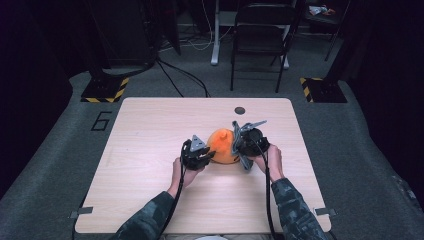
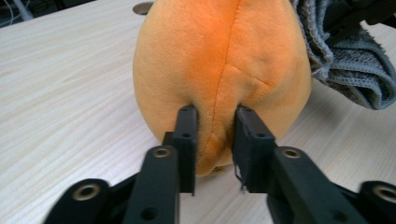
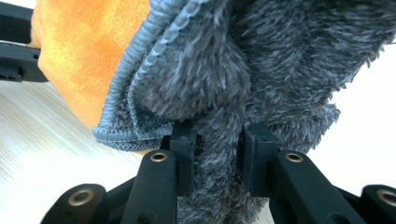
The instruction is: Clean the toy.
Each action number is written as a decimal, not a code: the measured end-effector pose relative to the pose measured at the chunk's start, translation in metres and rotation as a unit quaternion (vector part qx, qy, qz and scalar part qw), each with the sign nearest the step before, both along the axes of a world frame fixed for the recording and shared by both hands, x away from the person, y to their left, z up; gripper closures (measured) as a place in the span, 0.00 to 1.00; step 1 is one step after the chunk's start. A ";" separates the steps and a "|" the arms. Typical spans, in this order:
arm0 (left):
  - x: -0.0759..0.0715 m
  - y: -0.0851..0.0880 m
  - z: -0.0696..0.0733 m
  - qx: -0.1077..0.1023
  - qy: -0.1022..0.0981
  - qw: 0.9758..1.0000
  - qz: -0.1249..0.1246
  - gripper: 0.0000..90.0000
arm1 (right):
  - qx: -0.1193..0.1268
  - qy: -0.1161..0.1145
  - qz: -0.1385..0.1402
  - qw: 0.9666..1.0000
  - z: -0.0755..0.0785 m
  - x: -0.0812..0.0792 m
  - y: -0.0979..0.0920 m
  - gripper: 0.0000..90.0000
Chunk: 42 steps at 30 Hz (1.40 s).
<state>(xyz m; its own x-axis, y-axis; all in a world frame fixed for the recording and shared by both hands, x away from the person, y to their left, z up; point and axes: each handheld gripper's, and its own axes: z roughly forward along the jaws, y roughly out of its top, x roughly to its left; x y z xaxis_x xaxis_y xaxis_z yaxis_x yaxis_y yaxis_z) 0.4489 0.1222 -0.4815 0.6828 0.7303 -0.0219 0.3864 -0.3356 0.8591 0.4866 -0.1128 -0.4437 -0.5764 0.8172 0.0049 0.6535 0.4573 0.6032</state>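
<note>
Orange plush toy [image 2: 219, 70] pinched between left gripper [image 2: 215, 140] jaws.

Both arms reached forward, close together. The left gripper [image 1: 201, 152] pinched something soft. The right gripper [image 1: 246, 141] squeezed tight too.

Orange plush toy [image 2: 219, 70], rounded and pear-shaped with a stitched seam down its middle, standing near the centre of the pale wooden table [image 1: 150, 135], a fold of its lower part pinched inward on either side of the seam. Grey fluffy cloth [image 3: 243, 70] with a ribbed hem, bunched and hanging in folds, pressed against the toy's side and lifted off the tabletop.
</note>
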 end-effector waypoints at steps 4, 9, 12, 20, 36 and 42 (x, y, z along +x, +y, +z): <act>0.000 -0.001 0.003 -0.008 -0.017 1.000 -0.006 0.89 | 0.000 0.003 -0.004 1.000 0.001 0.000 -0.004 0.77; -0.003 -0.003 0.010 -0.011 -0.032 0.999 -0.014 0.91 | -0.001 -0.009 -0.012 1.000 0.010 -0.003 -0.009 0.78; -0.006 -0.003 0.018 -0.013 -0.045 0.999 -0.022 0.92 | 0.011 -0.019 -0.012 1.000 0.025 -0.009 -0.011 0.78; -0.016 -0.010 0.031 0.008 -0.076 0.996 -0.051 0.92 | 0.034 -0.058 0.014 0.998 0.058 -0.029 0.007 0.78; -0.014 -0.019 0.019 0.025 -0.051 0.996 -0.065 0.73 | -0.008 -0.069 0.021 0.997 0.040 -0.030 0.026 0.79; -0.016 -0.020 0.018 0.012 -0.068 0.996 -0.062 0.91 | -0.016 -0.081 0.024 0.996 0.045 -0.034 0.027 0.79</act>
